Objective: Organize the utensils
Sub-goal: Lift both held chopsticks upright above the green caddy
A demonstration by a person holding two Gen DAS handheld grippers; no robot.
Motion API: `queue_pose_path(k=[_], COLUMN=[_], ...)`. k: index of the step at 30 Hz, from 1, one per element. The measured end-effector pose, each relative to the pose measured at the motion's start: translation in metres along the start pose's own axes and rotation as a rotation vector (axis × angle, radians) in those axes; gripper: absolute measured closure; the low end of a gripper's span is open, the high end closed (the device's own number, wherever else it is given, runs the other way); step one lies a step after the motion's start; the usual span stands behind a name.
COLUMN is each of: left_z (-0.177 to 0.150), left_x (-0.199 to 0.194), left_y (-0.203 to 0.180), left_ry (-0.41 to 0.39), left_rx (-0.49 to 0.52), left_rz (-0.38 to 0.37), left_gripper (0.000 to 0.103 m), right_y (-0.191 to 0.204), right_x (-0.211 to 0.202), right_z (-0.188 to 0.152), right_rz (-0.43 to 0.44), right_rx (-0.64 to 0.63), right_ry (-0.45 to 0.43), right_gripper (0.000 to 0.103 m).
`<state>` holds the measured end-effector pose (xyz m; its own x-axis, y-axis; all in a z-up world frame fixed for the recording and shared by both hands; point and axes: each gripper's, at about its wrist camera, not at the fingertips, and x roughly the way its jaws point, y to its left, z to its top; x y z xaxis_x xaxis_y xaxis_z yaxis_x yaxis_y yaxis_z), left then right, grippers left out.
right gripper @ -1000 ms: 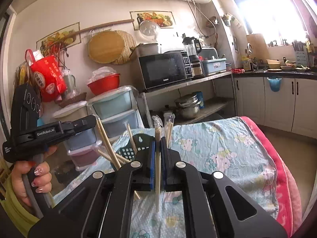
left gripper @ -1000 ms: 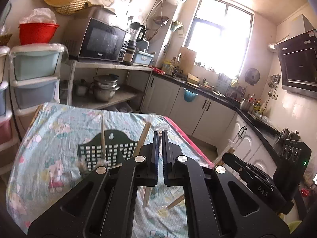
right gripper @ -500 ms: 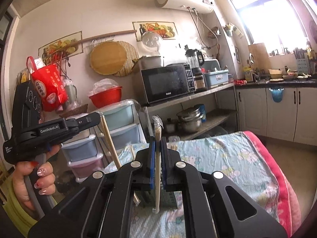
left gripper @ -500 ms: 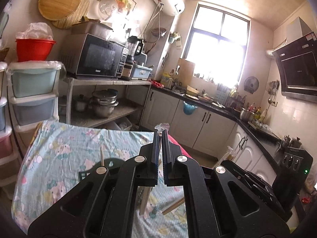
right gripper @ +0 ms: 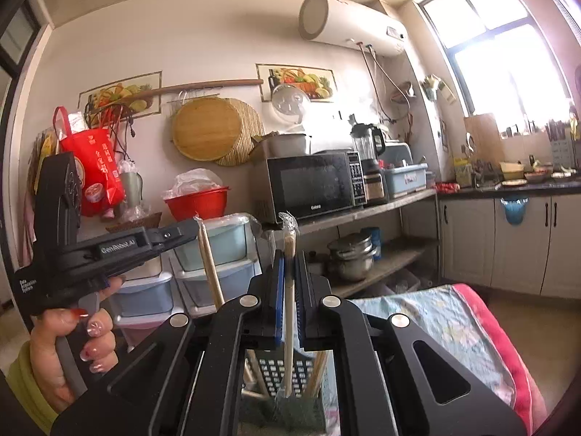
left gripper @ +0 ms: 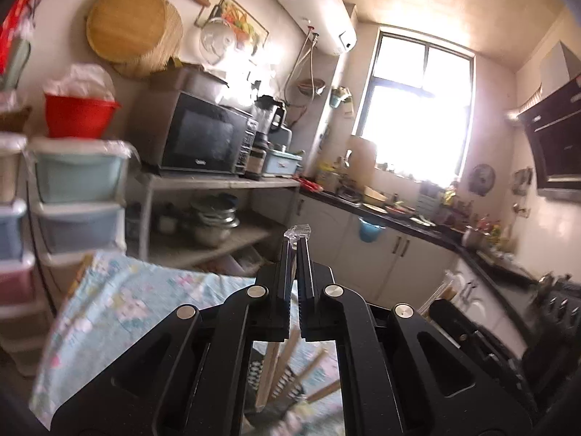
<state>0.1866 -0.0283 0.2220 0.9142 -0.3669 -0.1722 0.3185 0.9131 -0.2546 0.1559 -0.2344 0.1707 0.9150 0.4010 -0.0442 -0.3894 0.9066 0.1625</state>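
The right gripper [right gripper: 289, 254] was clamped on a plastic-wrapped pair of chopsticks [right gripper: 289, 312], held upright above the dark green perforated basket [right gripper: 283, 374], where other chopsticks leaned. The left gripper [left gripper: 295, 250] pinched 1 wrapped chopstick [left gripper: 270, 374] as well. The basket stood on the floral tablecloth [right gripper: 446, 319].

Left tool [left gripper: 295, 254] clamped, right tool [right gripper: 289, 265] clamped

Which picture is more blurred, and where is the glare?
Left wrist view: motion blur smears the drawers and the tablecloth; the window is washed out white. Right wrist view: sharper; glare only at its window, top right.
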Motion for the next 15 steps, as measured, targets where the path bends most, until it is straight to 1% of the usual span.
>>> queue_pose_path(k=[6,10,15], left_z=[-0.015,-0.025,-0.032], left_x=[0.019,0.029,0.034], left_y=[0.011,0.017,0.017], left_ry=[0.005,0.023,0.029], left_rx=[0.012,-0.003,0.002], left_rz=[0.051,0.046,0.038], left_gripper=[0.102,0.102,0.102], right_y=[0.002,-0.002,-0.007], right_x=[0.02,0.032,0.044], right_z=[-0.015,-0.028,-0.042], right_rz=[0.004,-0.001,-0.011], right_rx=[-0.017,-0.012,0.015], right_ry=[-0.019,-0.014,-0.01], right_gripper=[0.097,0.097,0.097])
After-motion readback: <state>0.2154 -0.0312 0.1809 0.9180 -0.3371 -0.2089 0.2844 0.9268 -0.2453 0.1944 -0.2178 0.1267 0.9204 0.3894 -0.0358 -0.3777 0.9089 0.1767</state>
